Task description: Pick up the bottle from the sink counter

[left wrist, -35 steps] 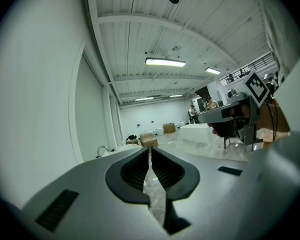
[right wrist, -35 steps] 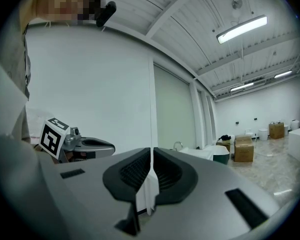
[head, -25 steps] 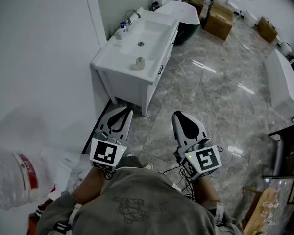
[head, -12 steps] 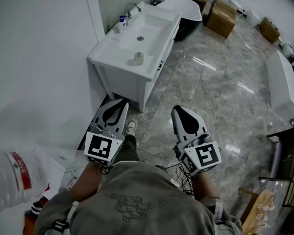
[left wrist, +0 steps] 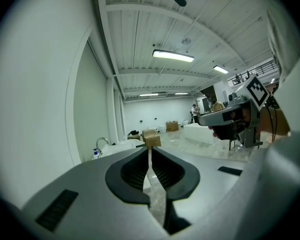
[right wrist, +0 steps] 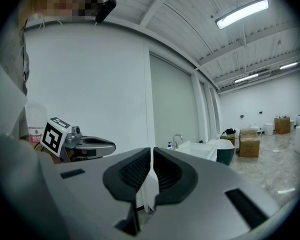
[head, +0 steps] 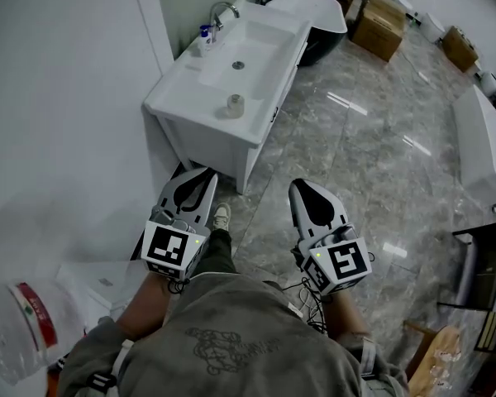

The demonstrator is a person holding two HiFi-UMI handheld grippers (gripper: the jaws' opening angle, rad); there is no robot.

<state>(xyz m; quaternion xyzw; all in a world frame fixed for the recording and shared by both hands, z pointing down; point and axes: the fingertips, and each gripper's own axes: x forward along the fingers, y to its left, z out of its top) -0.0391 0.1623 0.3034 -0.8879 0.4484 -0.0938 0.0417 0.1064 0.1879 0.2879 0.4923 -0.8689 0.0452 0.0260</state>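
Note:
A white sink counter [head: 175, 96] stands against the wall ahead. A small bottle with a blue top [head: 205, 35] stands beside the faucet [head: 223, 10] at the counter's back. A small tan round container [head: 235, 104] sits near its front edge. My left gripper [head: 205, 177] and right gripper [head: 301, 188] hang side by side above the floor, well short of the counter, both shut and empty. The left gripper view shows my shut left gripper [left wrist: 149, 151] and the bottle [left wrist: 95, 154] far off. In the right gripper view, the bottle [right wrist: 169, 146] is small beyond my right gripper [right wrist: 151, 151].
A dark bathtub [head: 318, 25] and cardboard boxes [head: 382, 25] lie beyond the counter. A long white tub [head: 486, 143] lines the right side. A large clear water jug [head: 16, 333] is at the lower left. A shoe [head: 221, 215] shows on the marble floor between the grippers.
The person has stepped toward the sink counter, and a shoe now shows between the grippers. Both grippers came forward with the body and stay shut.

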